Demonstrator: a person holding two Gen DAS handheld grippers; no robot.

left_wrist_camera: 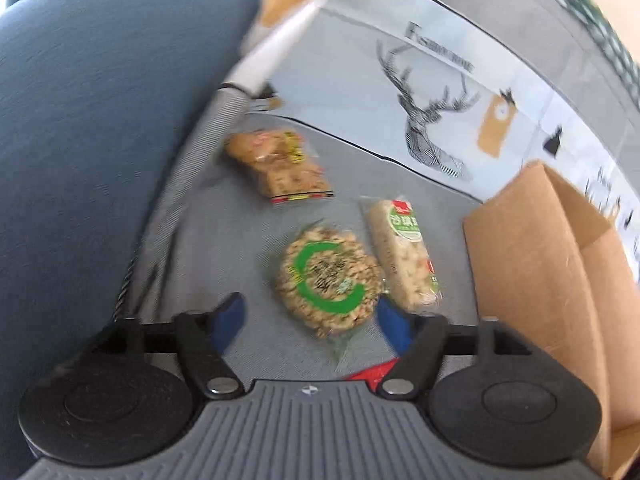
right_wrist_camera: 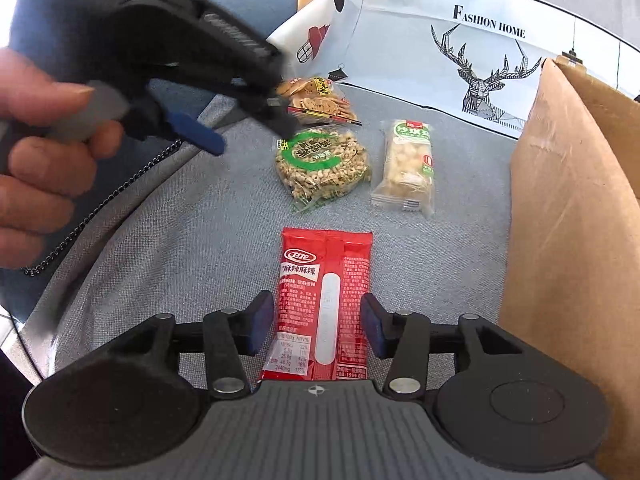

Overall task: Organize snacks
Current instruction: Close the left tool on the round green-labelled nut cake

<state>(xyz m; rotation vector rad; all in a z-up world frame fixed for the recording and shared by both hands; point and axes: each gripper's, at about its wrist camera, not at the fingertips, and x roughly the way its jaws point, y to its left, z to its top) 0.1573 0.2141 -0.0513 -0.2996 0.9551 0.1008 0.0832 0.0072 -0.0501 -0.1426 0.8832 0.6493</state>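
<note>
A round puffed-rice cake [left_wrist_camera: 328,276] [right_wrist_camera: 320,164] in a clear wrapper with a green ring lies on the grey cloth [right_wrist_camera: 180,240]. My left gripper [left_wrist_camera: 312,322] [right_wrist_camera: 248,136] is open just above it, its blue pads standing wide on either side. Beside the cake lie a long rice bar [left_wrist_camera: 404,252] [right_wrist_camera: 408,164] and, farther back, a brown cracker pack [left_wrist_camera: 280,160] [right_wrist_camera: 320,100]. A red snack packet [right_wrist_camera: 324,304] lies flat between the pads of my right gripper [right_wrist_camera: 318,326]. These stand close to its edges without squeezing it. In the left wrist view only its red corner [left_wrist_camera: 372,372] shows.
An open cardboard box [left_wrist_camera: 540,280] [right_wrist_camera: 568,220] stands at the right. A blue cushion [left_wrist_camera: 100,140] fills the left. A white cloth with a deer print [left_wrist_camera: 432,120] [right_wrist_camera: 488,80] lies behind the snacks. A person's hand [right_wrist_camera: 36,160] holds the left gripper. A bead chain [right_wrist_camera: 100,208] runs along the grey cloth's edge.
</note>
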